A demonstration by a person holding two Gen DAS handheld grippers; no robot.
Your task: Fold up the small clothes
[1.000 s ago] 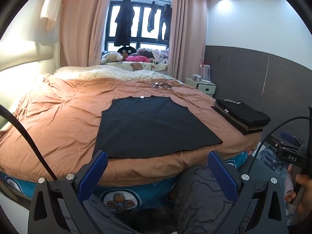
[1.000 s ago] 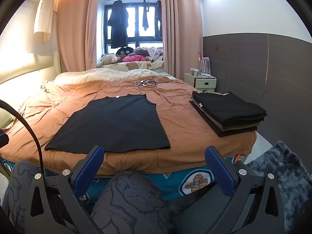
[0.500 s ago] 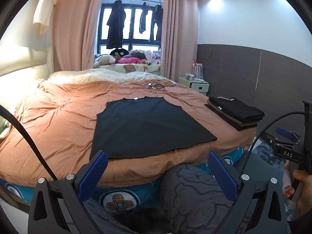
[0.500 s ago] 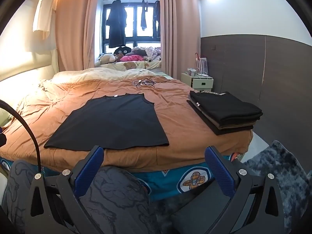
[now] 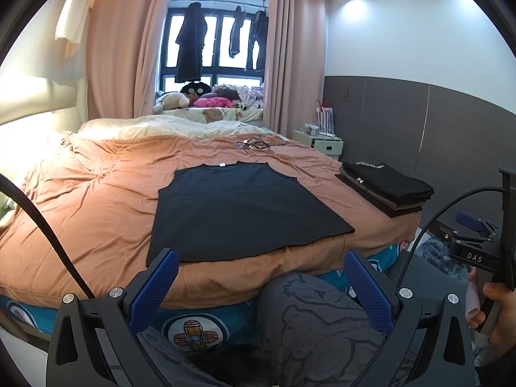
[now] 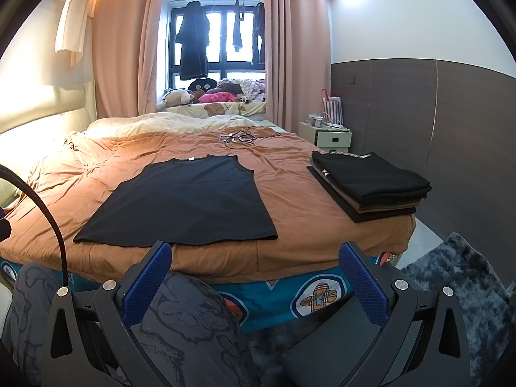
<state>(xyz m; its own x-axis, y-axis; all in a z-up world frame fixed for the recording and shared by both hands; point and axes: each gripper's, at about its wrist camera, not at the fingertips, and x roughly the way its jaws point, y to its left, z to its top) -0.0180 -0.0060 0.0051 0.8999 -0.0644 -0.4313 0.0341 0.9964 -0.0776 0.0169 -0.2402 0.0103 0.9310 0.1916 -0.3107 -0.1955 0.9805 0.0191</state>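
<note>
A black sleeveless top lies flat and spread out on the orange bed cover, hem toward me; it also shows in the right wrist view. A stack of folded dark clothes sits at the bed's right edge. My left gripper is open and empty, held back off the foot of the bed, below the top's hem. My right gripper is open and empty, also short of the bed. The right gripper's body shows at the right of the left wrist view.
The person's knees in grey patterned trousers are in front of the bed. Tangled cables lie far on the bed. A nightstand stands at the right wall. A dark shaggy rug covers the floor at right.
Both views have drifted slightly, with the bed shifting a little in frame. Both grippers stay open and empty. The top and the stack have not moved.
</note>
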